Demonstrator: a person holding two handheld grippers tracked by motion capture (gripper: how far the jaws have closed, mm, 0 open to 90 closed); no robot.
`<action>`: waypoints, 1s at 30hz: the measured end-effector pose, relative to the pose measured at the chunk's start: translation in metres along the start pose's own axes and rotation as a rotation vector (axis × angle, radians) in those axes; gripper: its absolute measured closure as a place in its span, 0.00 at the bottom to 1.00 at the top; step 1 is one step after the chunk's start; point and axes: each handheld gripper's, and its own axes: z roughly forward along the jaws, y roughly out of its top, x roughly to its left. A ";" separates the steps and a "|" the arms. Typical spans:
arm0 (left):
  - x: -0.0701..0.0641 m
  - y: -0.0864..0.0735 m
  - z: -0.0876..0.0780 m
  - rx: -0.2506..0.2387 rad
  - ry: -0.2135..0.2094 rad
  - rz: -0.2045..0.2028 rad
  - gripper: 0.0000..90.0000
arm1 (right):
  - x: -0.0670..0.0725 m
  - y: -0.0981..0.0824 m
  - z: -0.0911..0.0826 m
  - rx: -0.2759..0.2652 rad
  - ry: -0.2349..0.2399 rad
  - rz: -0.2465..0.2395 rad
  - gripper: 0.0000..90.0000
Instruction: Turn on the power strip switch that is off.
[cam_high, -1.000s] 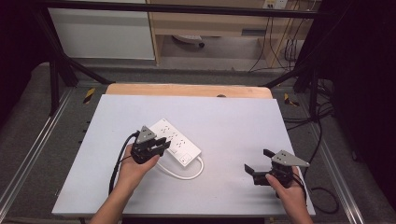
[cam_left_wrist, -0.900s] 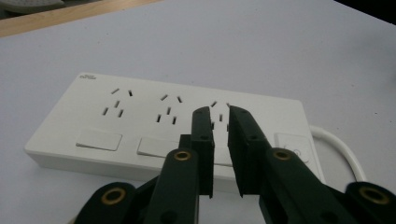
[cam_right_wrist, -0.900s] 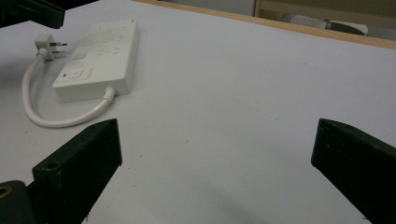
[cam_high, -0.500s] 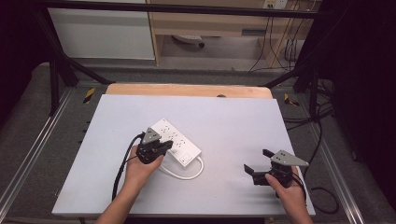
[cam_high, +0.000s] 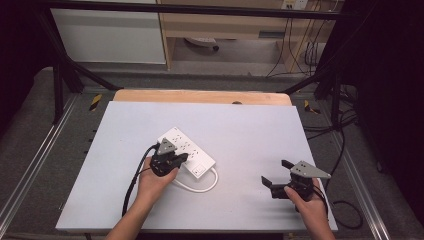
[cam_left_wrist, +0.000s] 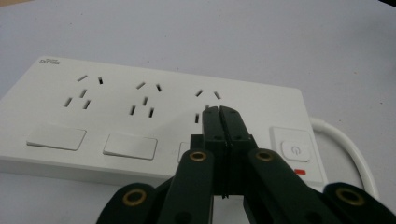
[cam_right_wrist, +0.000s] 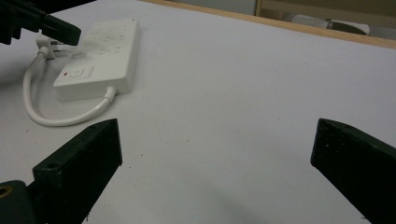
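A white power strip (cam_high: 187, 148) lies slanted on the white table (cam_high: 250, 125), with a short white cord (cam_high: 201, 189) looping from its right end back toward my left hand. My left gripper (cam_high: 176, 159) is shut and empty. In the left gripper view its tips (cam_left_wrist: 219, 112) hover over the strip (cam_left_wrist: 116, 116), between the third socket and the power button (cam_left_wrist: 294, 150). My right gripper (cam_high: 275, 172) stands open and empty near the table's front right, well apart from the strip. In the right gripper view the strip (cam_right_wrist: 100, 58) lies far left beyond the open gripper (cam_right_wrist: 217, 125).
A wooden strip (cam_high: 200, 96) borders the table's back edge. Metal rails run along both sides (cam_high: 60, 145). Black frame legs and loose cables (cam_high: 345, 150) sit off the right side. The left gripper's black cable (cam_high: 134, 181) trails toward the front edge.
My left gripper has slid a little to the right along the power strip's near edge. The right gripper has stayed where it was.
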 end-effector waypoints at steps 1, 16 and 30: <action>0.000 0.000 0.001 0.004 0.000 0.002 1.00 | 0.000 0.000 0.000 0.000 0.000 -0.001 0.03; -0.001 -0.002 0.004 0.022 0.006 0.020 1.00 | 0.000 0.000 0.000 0.001 -0.002 -0.001 0.03; -0.002 -0.003 0.006 0.029 0.006 0.036 1.00 | 0.000 0.000 0.000 0.000 0.001 -0.001 0.03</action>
